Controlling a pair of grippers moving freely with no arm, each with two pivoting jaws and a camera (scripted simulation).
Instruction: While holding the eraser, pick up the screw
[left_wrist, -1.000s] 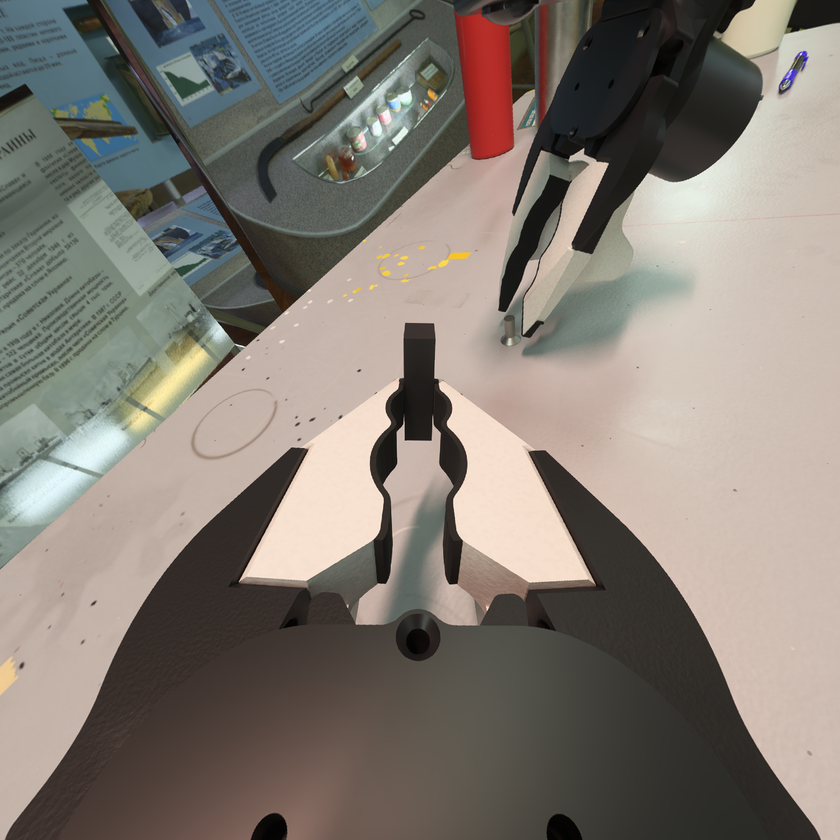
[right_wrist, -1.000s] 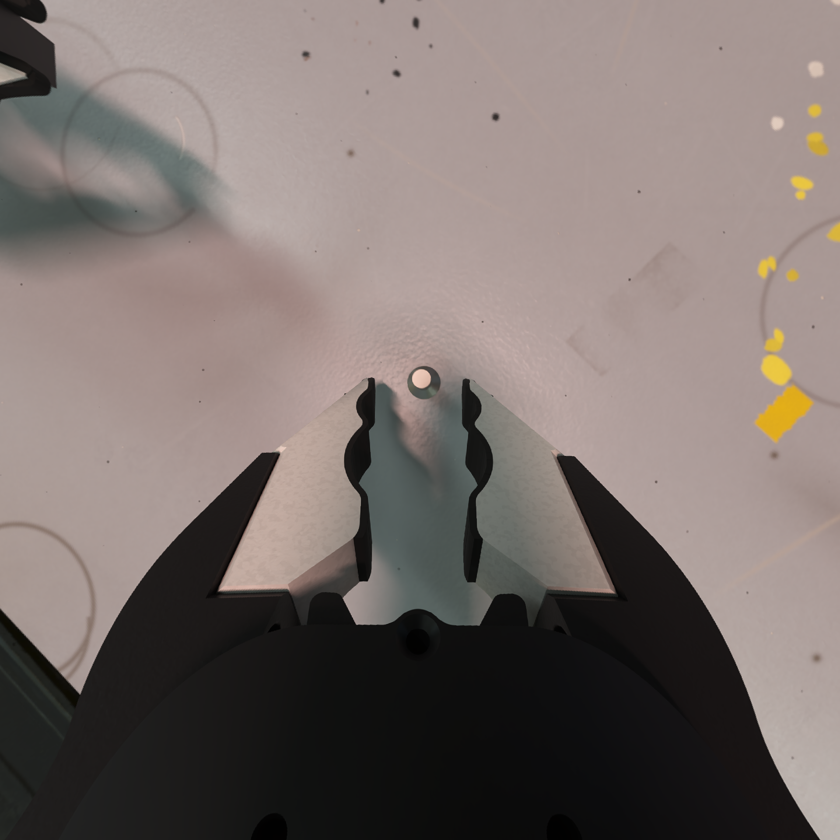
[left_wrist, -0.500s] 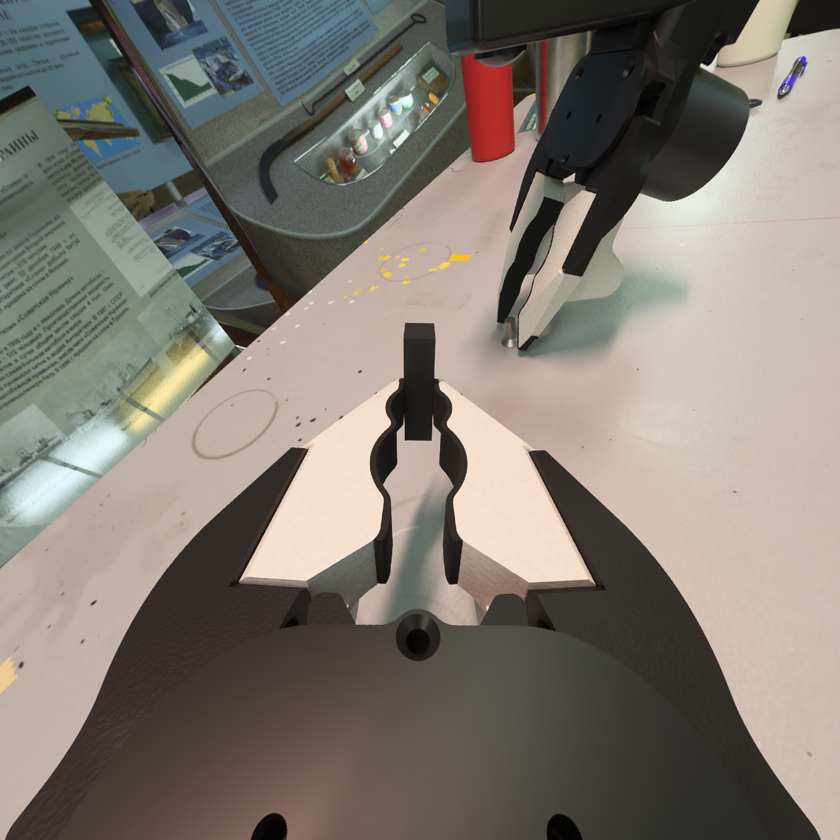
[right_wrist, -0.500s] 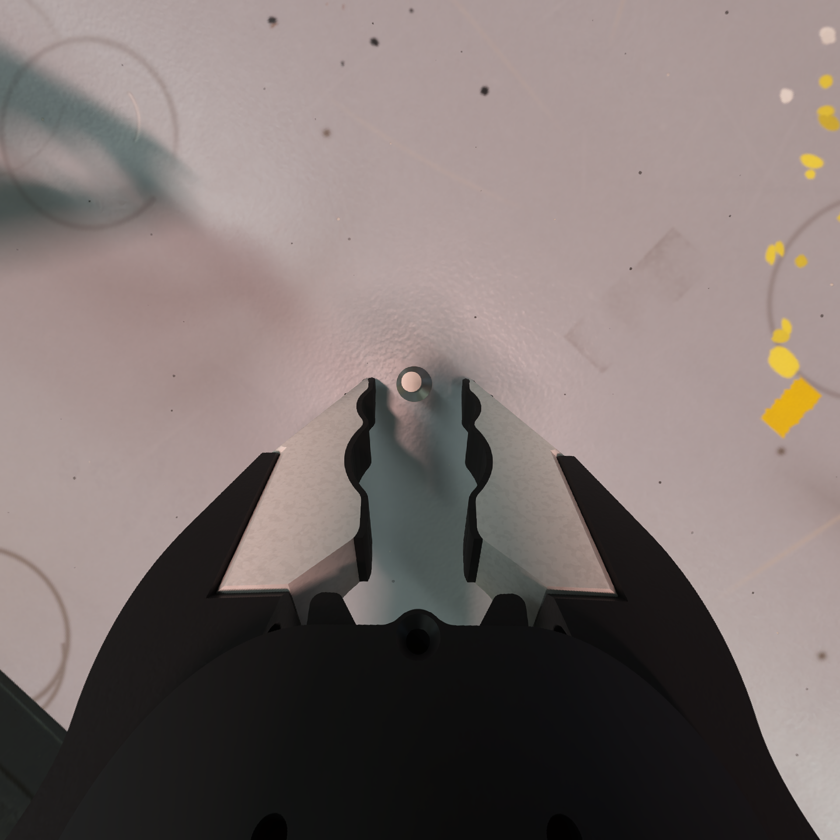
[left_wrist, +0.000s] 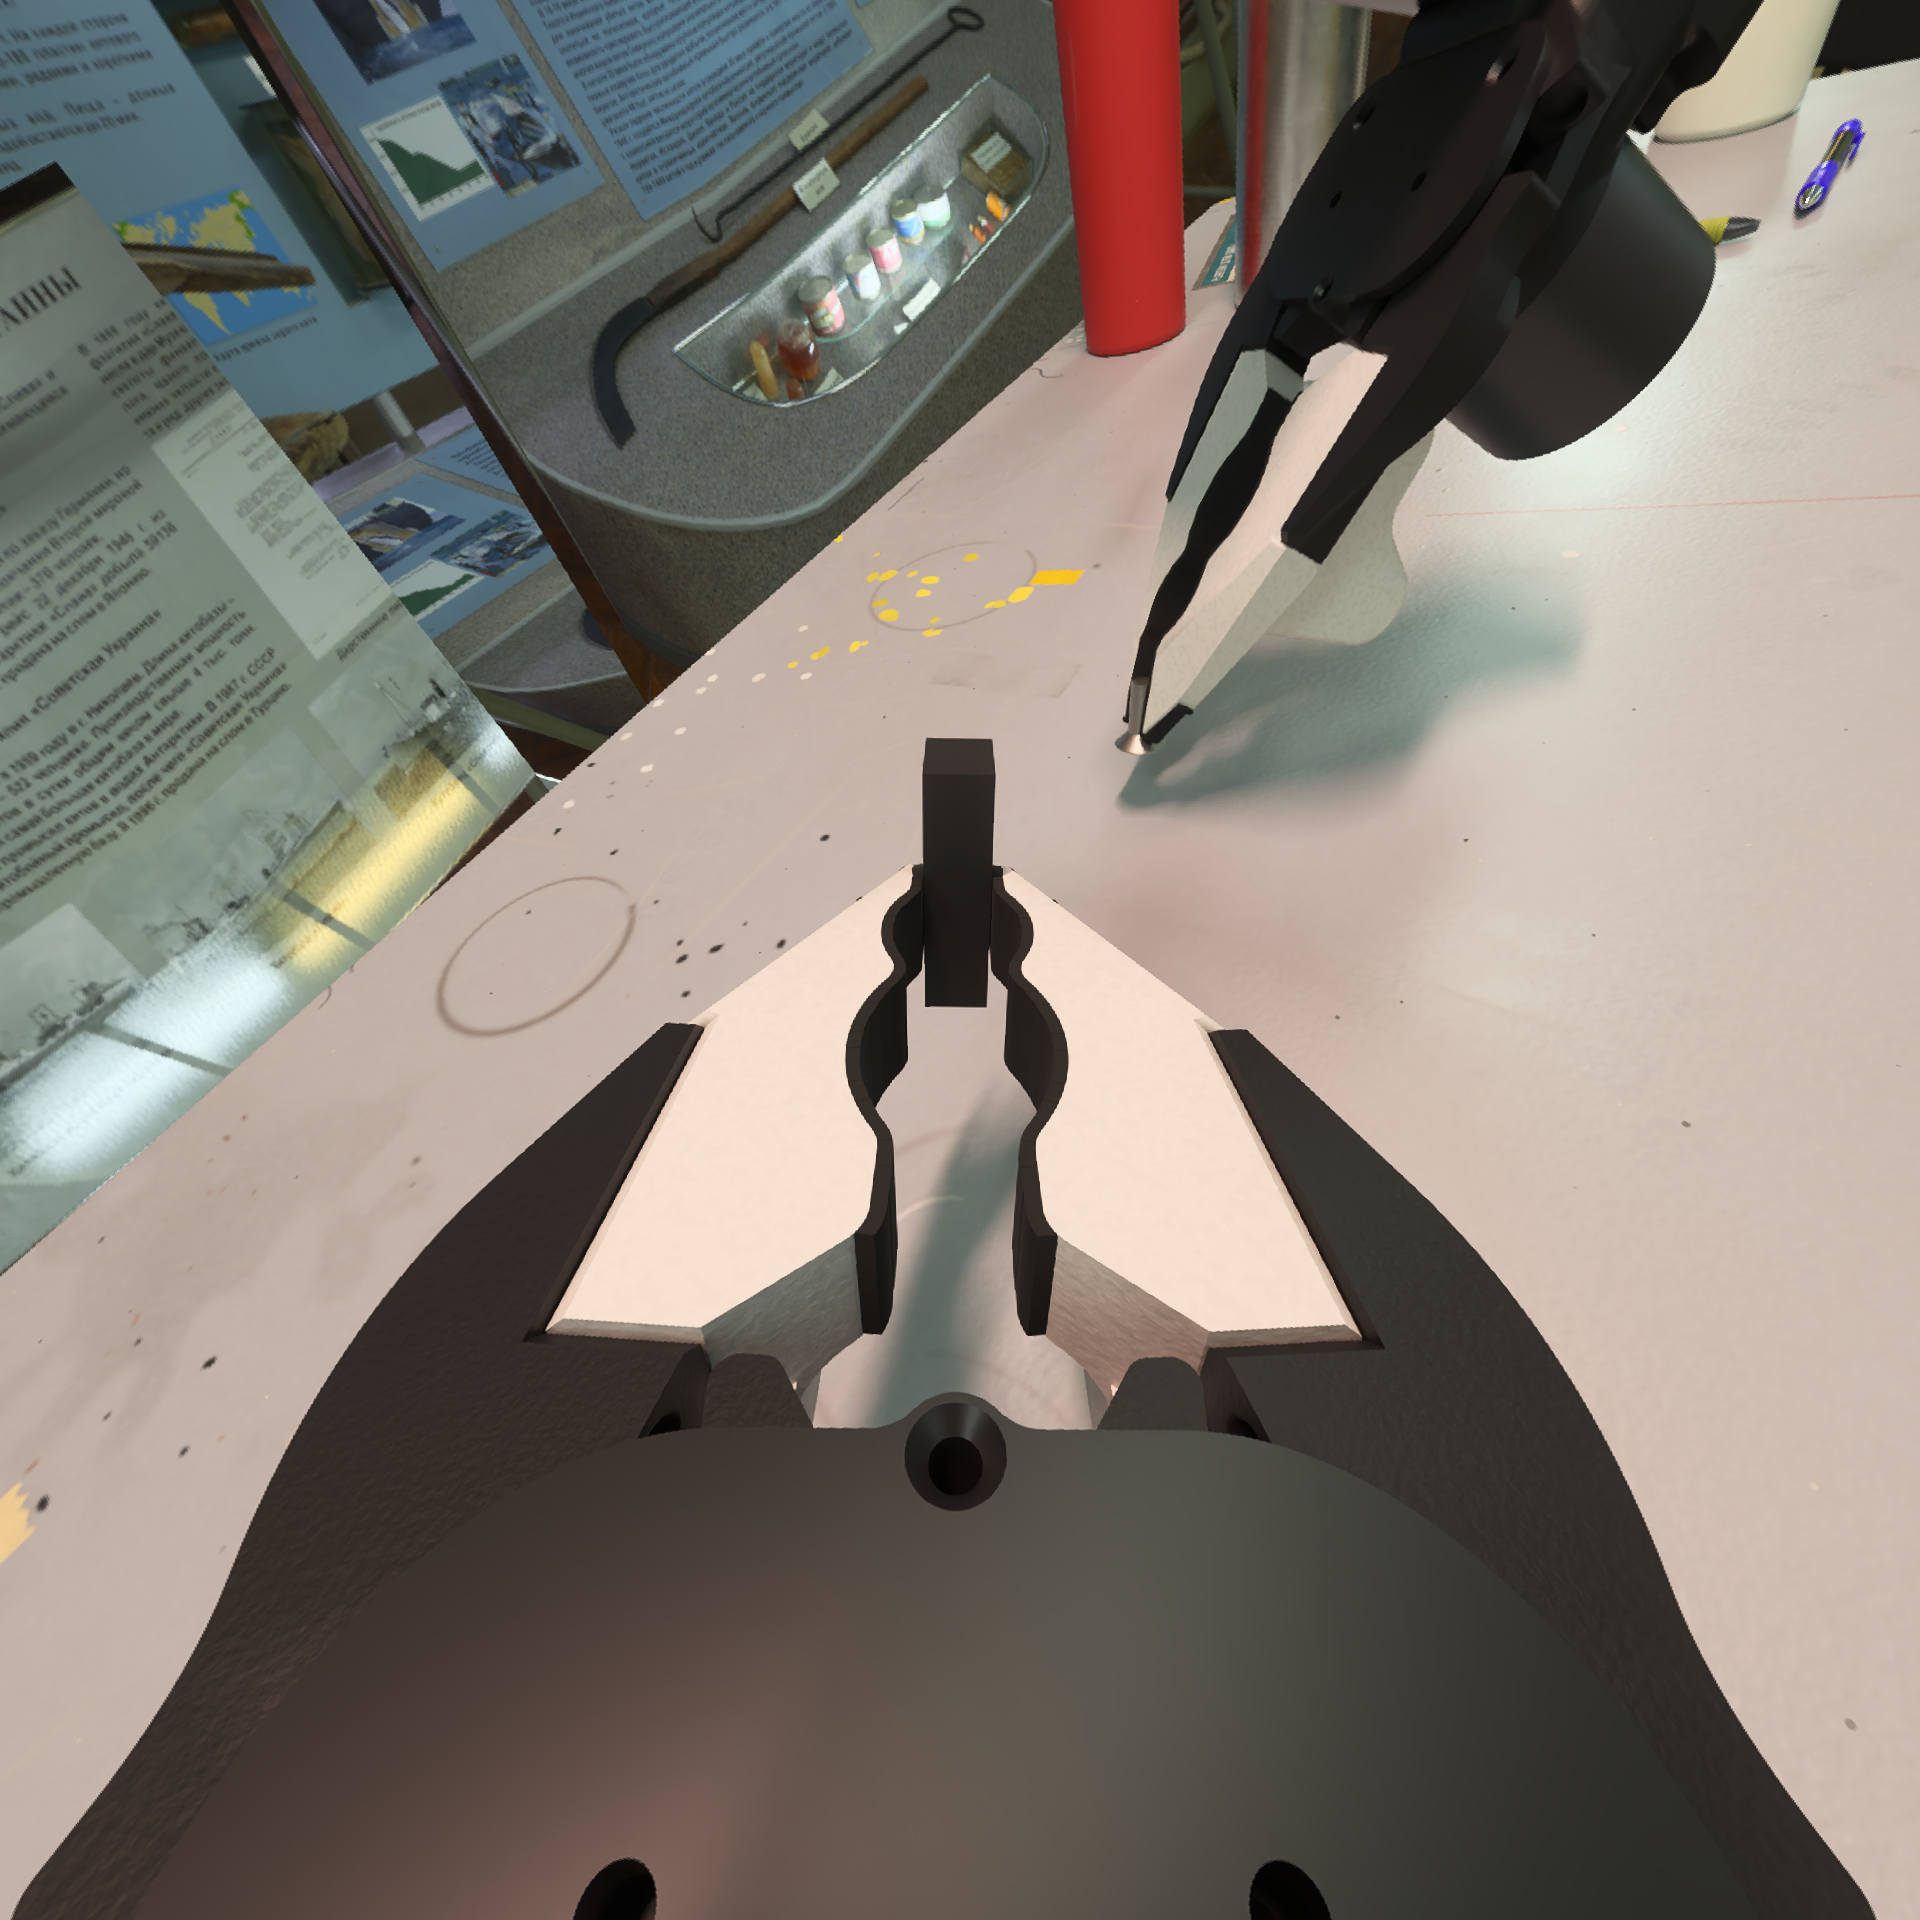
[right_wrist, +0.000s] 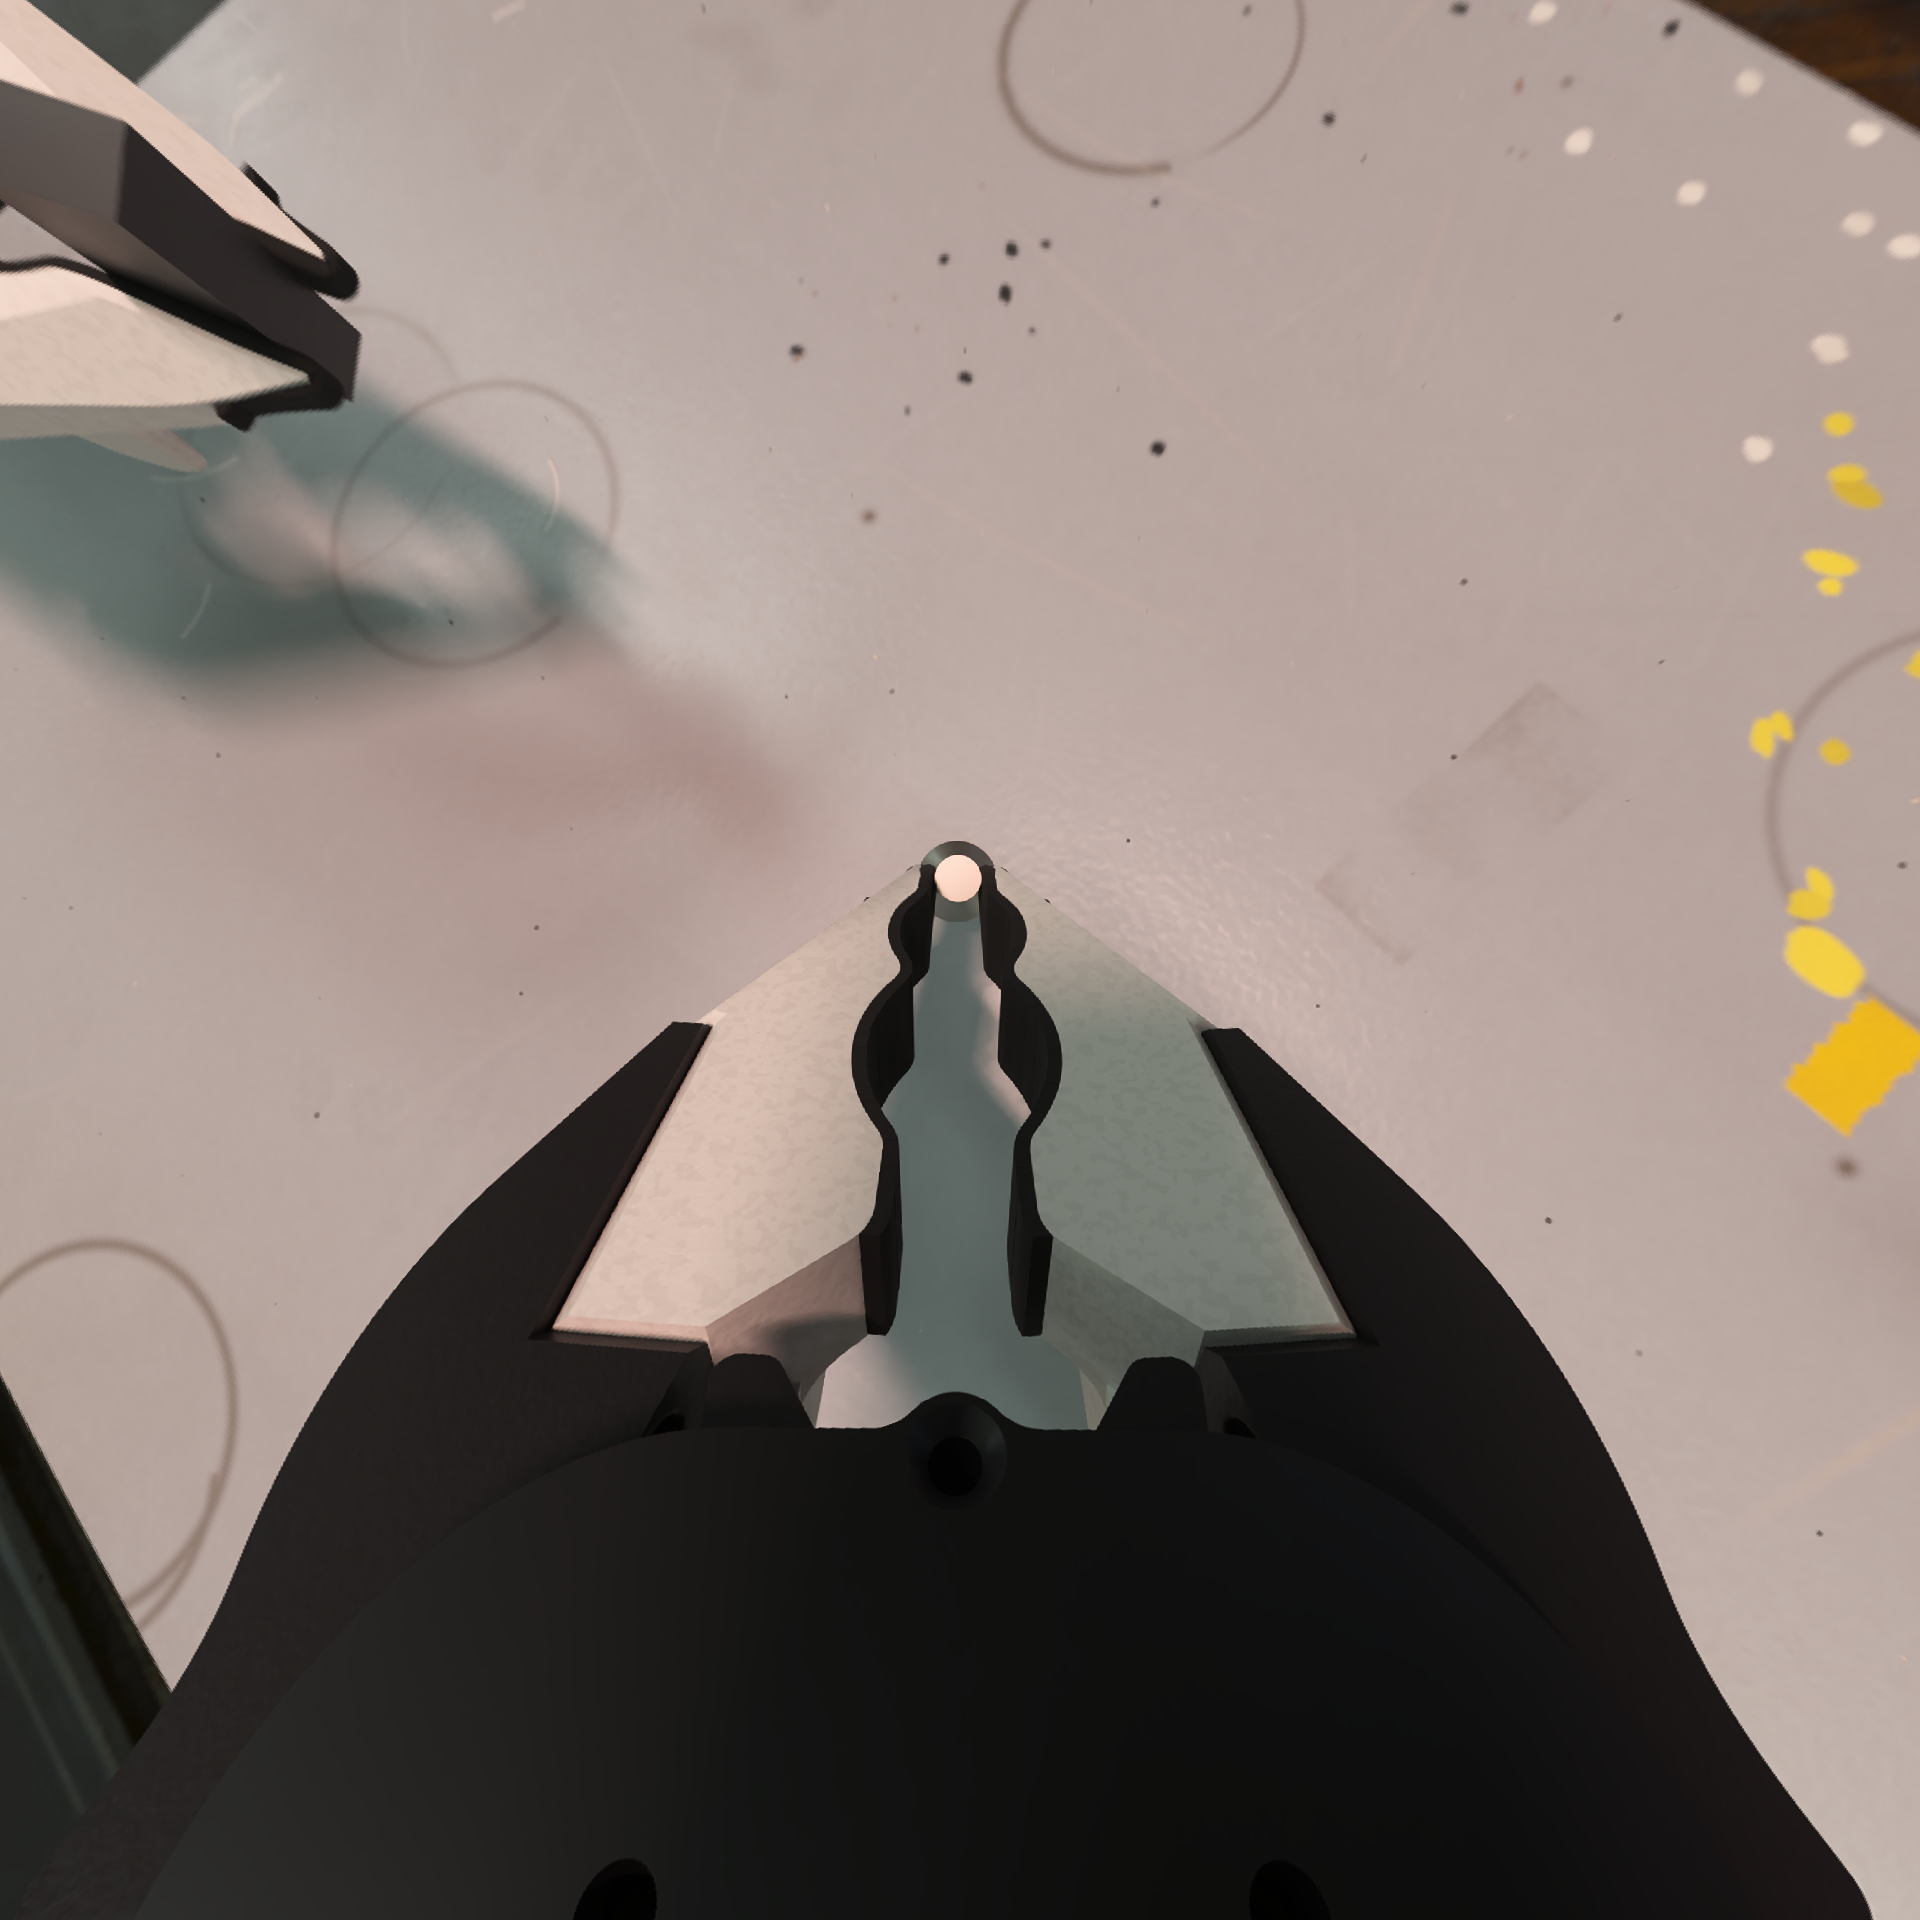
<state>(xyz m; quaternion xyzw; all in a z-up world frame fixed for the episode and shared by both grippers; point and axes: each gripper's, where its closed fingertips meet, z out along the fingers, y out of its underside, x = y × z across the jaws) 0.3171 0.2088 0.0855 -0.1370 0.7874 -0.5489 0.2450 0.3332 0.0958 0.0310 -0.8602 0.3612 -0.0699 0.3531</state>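
Left claw (left_wrist: 958, 883): closed on the eraser (left_wrist: 958, 831), a dark block standing upright out of the tips, clear of the table (left_wrist: 1558, 1039).
Holding step: looks done; nothing suggests slip.
Right claw (right_wrist: 958, 883): tips drawn in against the screw (right_wrist: 957, 876), pinching its shank at the very ends.
Screw position: upright, head down; from the left camera the head (left_wrist: 1134, 740) appears on or just above the table, cannot tell which.
Pick-up step: grip made, lift not yet clearly shown.
Left to do: raise the screw clear while the eraser is held.
Risk: hold is at the extreme tips, so the screw may pivot or drop.
Beyond: yellow paint flecks (left_wrist: 966, 603), red cylinder (left_wrist: 1127, 177), blue pen (left_wrist: 1829, 166), untouched.
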